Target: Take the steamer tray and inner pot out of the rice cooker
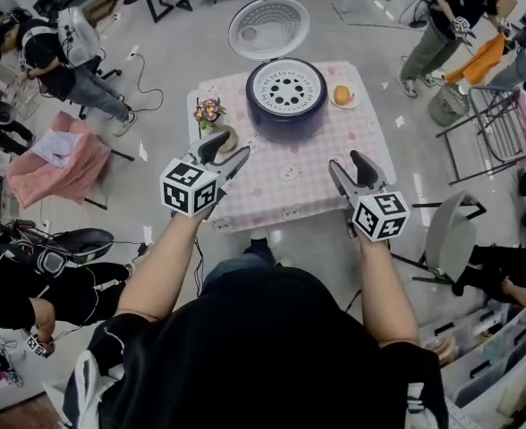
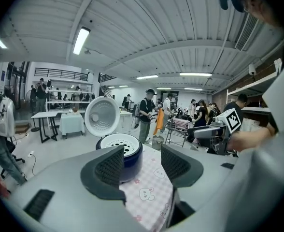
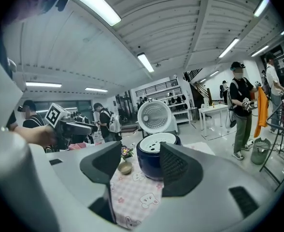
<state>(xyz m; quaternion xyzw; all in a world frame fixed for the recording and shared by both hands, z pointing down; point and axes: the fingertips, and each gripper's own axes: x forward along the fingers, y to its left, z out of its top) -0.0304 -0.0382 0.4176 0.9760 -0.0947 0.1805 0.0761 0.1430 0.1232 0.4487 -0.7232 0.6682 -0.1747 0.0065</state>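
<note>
Jaws apart and empty, the left hand-held gripper (image 1: 227,153) and right hand-held gripper (image 1: 350,166) hover above the pink-checked tabletop (image 1: 276,190); a white perforated steamer tray (image 1: 286,85) sits in the open dark-blue round rice cooker (image 1: 287,114).

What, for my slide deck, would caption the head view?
Left gripper and right gripper, both open, face the rice cooker, steamer tray inside.

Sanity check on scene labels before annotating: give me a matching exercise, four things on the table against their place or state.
Things:
1. lid
2. steamer tray
3. orange fruit
4. flowers

Place or state:
A. on a plate, right of the cooker
B. swung open behind the cooker
C. left of the cooker
D. seated in the cooker's top

Pairs: 1-B, 2-D, 3-A, 4-C
</note>
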